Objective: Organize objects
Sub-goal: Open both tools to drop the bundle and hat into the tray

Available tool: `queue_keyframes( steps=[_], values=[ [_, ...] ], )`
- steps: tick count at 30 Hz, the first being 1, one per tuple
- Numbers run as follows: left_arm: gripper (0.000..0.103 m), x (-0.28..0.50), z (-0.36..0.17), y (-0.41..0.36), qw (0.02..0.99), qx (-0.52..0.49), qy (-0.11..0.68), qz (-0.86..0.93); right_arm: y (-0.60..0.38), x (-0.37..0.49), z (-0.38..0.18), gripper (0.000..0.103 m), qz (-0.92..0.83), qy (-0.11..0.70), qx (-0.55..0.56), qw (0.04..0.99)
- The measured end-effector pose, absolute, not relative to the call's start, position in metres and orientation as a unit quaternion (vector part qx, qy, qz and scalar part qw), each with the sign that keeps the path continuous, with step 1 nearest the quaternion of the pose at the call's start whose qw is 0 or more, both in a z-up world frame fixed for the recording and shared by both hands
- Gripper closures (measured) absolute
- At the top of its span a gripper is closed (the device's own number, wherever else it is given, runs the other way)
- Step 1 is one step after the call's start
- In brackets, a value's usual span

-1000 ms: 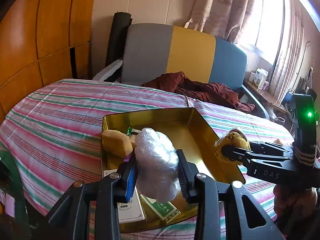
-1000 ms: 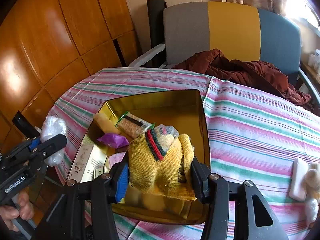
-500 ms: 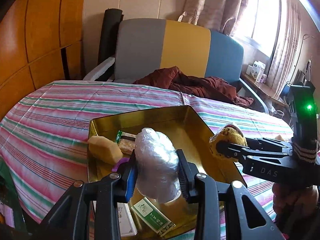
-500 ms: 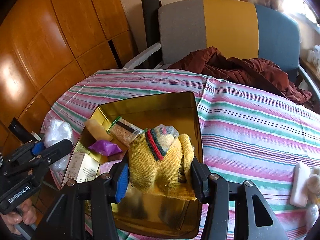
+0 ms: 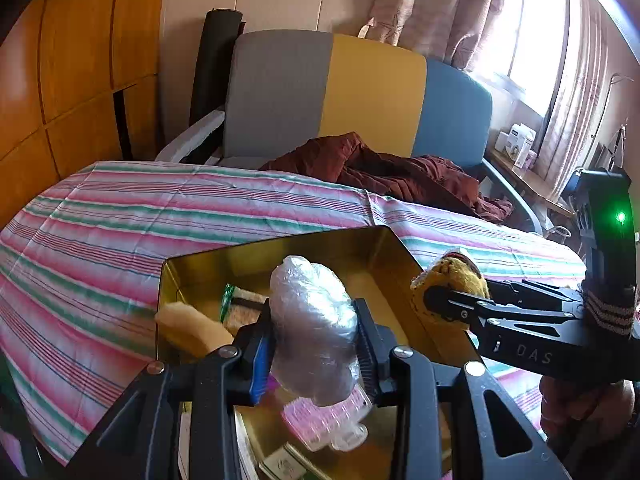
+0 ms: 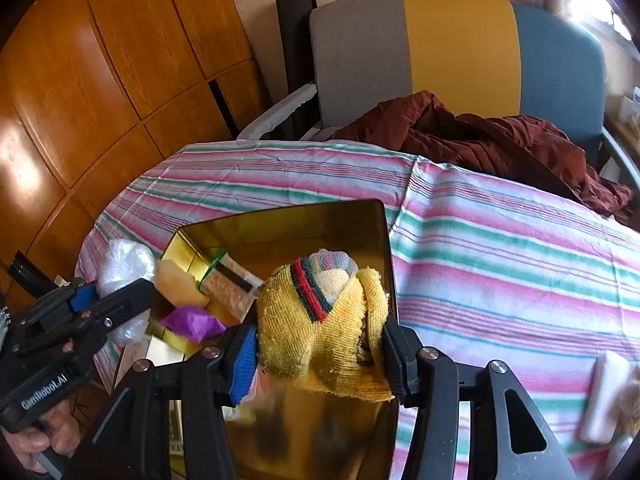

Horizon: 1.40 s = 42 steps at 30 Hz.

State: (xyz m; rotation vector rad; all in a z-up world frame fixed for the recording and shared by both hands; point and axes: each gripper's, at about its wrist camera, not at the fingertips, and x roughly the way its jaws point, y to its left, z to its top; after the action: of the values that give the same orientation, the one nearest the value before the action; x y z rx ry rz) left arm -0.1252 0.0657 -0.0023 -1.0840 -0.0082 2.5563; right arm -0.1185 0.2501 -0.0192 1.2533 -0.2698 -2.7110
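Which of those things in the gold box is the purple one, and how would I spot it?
Start at the striped tablecloth and find the shiny gold tin on it. Along the tin's left side lie a pale yellow sponge and a green-edged snack packet. Just in front of them sits the purple wrapper, small and crinkled, the only purple thing there.

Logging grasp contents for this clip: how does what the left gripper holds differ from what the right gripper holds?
The left gripper clamps a plastic-wrapped bundle, shiny, translucent and silvery white; the right gripper clamps a yellow sock, matte knitted fabric with red and green stripes. The bundle stands tall and rounded above the jaws, while the sock is balled, with a frayed edge hanging below. Both are held over the gold tin.
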Motion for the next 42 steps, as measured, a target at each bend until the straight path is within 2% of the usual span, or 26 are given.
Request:
queue_keyframes(
  steps=[3, 6, 8, 16, 26, 31, 42],
  values=[
    [0.064, -0.136, -0.007, 0.066, 0.182, -0.393, -0.005, 0.901, 0.248, -0.132, -0.02, 0.05, -0.901, -0.089, 0.417, 0.075],
    [0.055, -0.146, -0.013, 0.067, 0.176, -0.402, -0.002, 0.899, 0.247, -0.149, -0.02, 0.042, -0.904, -0.091, 0.41, 0.077],
    [0.05, -0.153, -0.021, 0.067, 0.17, -0.415, 0.001, 0.894, 0.249, -0.16, -0.022, 0.029, -0.907, -0.09, 0.407, 0.062],
    [0.05, -0.139, -0.03, 0.043, 0.136, -0.425, -0.026, 0.895, 0.26, -0.14, -0.024, 0.021, -0.904, -0.109, 0.411, 0.056],
    [0.05, -0.099, -0.018, 0.023, 0.122, -0.41, -0.04, 0.903, 0.249, -0.091, -0.016, 0.005, -0.91, -0.098, 0.401, 0.041],
    [0.05, -0.078, -0.014, 0.024, 0.12, -0.404, -0.026, 0.906, 0.24, -0.069, -0.008, 0.001, -0.917, -0.084, 0.389, 0.031],
    [0.05, -0.042, 0.0, 0.032, 0.119, -0.371, 0.003, 0.921, 0.222, -0.03, -0.003, 0.0, -0.926, -0.047, 0.374, 0.014]
  ],
)
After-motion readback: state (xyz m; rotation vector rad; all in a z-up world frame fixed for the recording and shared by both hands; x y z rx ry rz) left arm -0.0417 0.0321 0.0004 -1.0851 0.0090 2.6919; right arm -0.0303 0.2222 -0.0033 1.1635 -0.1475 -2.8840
